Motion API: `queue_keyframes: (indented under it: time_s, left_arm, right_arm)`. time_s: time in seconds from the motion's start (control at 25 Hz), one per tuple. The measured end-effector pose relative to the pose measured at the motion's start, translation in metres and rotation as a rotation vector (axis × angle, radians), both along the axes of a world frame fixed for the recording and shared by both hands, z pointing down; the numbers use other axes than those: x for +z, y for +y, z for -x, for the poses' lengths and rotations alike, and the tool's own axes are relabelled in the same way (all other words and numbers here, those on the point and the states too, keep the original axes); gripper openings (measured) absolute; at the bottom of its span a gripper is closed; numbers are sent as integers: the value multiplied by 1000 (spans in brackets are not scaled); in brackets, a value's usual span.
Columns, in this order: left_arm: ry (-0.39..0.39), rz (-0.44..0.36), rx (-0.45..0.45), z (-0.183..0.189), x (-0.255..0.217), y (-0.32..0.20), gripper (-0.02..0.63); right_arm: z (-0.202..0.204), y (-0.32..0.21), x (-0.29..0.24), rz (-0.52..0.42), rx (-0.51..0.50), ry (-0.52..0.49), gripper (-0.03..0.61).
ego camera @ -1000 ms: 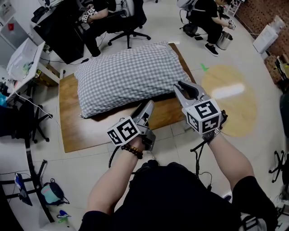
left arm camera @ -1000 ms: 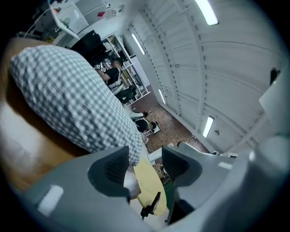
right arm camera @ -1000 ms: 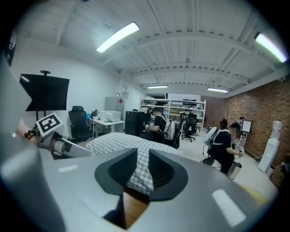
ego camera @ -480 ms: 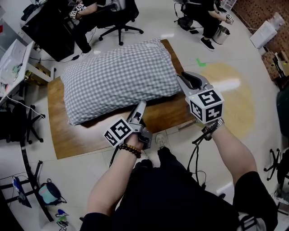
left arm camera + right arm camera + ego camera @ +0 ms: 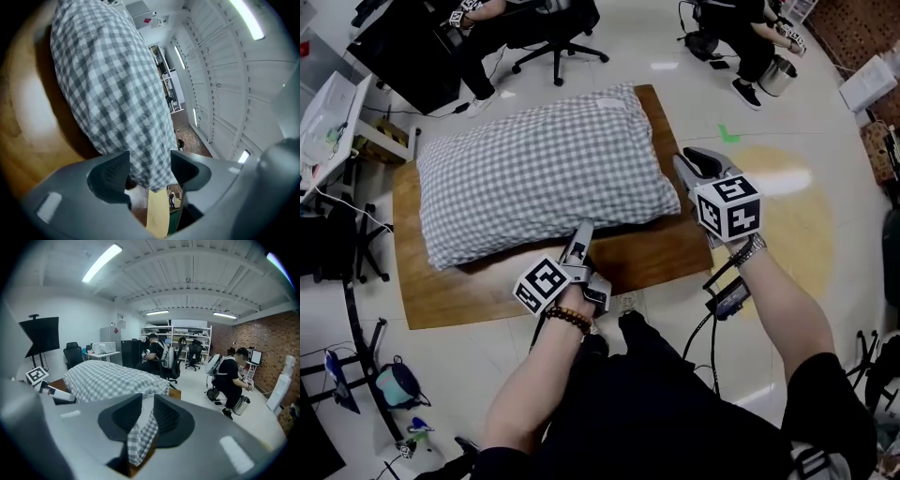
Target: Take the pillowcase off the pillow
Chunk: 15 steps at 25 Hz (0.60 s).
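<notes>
A pillow in a grey-and-white checked pillowcase (image 5: pixel 534 178) lies on a low wooden table (image 5: pixel 647 251). My left gripper (image 5: pixel 581 231) is at the pillow's near edge. Its jaws are opening, and a fold of the pillowcase (image 5: pixel 112 84) sits between them without being pressed; in the left gripper view the left gripper (image 5: pixel 149 168) straddles that fold. My right gripper (image 5: pixel 690 161) is at the pillow's right end. In the right gripper view the right gripper (image 5: pixel 147 414) is shut on a strip of checked pillowcase fabric (image 5: pixel 139 439), with the pillow (image 5: pixel 108 378) beyond.
Tiled floor surrounds the table. A round yellowish mat (image 5: pixel 783 220) lies on the floor to the right. People sit on office chairs (image 5: pixel 553 23) beyond the table, and one person crouches beside a metal bin (image 5: pixel 778 80). A desk (image 5: pixel 337 112) stands at left.
My left gripper has moved forward to the pillow's near edge and its jaws have widened around the fabric. My right gripper has stayed at the pillow's right end.
</notes>
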<state>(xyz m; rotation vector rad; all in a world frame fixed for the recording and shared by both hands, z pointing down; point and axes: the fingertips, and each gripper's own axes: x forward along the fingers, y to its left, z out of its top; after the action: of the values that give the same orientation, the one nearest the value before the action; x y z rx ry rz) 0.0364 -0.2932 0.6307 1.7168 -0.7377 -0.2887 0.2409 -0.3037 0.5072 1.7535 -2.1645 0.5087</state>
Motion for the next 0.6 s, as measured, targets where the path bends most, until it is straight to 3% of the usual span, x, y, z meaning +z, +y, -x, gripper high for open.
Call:
queue_keyframes:
  time_s: [0.24, 0.6]
  left_arm:
    - [-26, 14, -38, -8, 29, -11, 259]
    - [-69, 15, -79, -15, 52, -30, 259]
  right_arm:
    - [-23, -28, 63, 116, -22, -56, 80]
    - [-15, -63, 138, 321, -98, -293, 158]
